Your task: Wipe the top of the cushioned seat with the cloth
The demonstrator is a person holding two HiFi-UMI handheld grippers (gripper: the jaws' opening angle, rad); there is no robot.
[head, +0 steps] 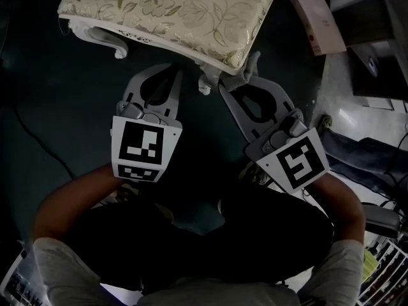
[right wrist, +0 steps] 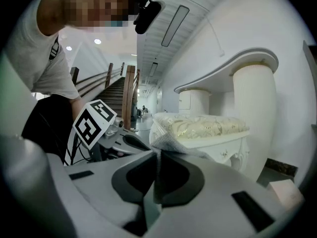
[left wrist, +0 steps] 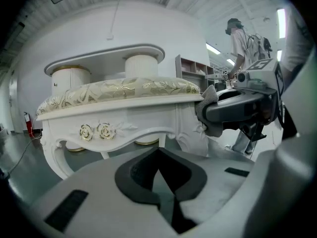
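Note:
The cushioned seat (head: 172, 11) has a gold floral top and a white carved frame; it stands at the top of the head view. My right gripper (head: 233, 85) is shut on a grey cloth (head: 250, 67), which it holds against the seat's near right corner. In the right gripper view the cloth (right wrist: 171, 142) sticks out between the closed jaws, with the cushion (right wrist: 208, 125) just beyond. My left gripper (head: 168, 70) is shut and empty, hovering just short of the seat's front edge. The left gripper view shows the seat (left wrist: 119, 90) at cushion height and the right gripper (left wrist: 237, 108) with the cloth (left wrist: 208, 110).
A dark floor (head: 51, 94) lies under the seat. A pinkish box (head: 319, 23) and other boxes sit to the right, with cables (head: 382, 177) lower right. White columns (right wrist: 255, 103) stand behind the seat. Another person (left wrist: 242, 43) stands in the background.

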